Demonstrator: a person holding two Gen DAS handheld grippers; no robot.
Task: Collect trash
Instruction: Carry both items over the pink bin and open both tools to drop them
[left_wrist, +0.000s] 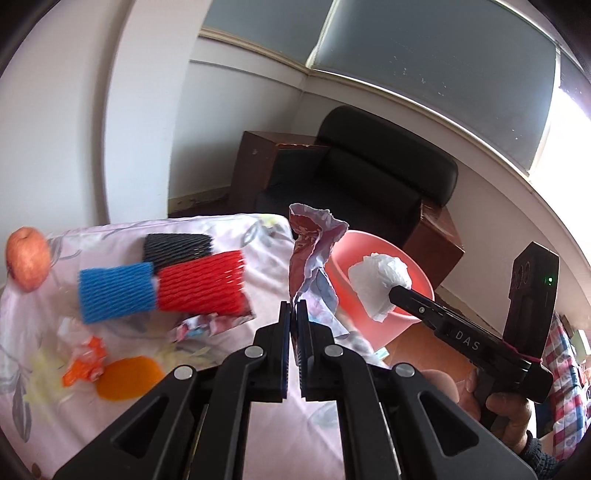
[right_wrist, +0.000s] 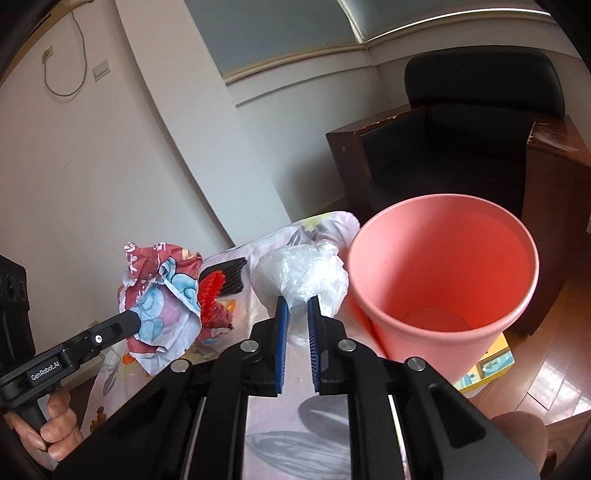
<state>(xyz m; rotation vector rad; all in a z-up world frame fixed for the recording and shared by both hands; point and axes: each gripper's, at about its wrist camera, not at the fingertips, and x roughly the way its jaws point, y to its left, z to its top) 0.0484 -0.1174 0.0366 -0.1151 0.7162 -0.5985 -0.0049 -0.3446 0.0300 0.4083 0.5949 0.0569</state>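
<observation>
Two claws each grip trash above the desk's far right corner: the left claw (left_wrist: 294, 308) pinches a crumpled red-and-blue printed wrapper (left_wrist: 314, 254) standing upright, long axis vertical, while the right claw (right_wrist: 295, 306) clamps a balled clear-white plastic bag (right_wrist: 303, 275). Beside that corner, a pink bin (right_wrist: 443, 280) gapes upward, its base cut off from view.
</observation>
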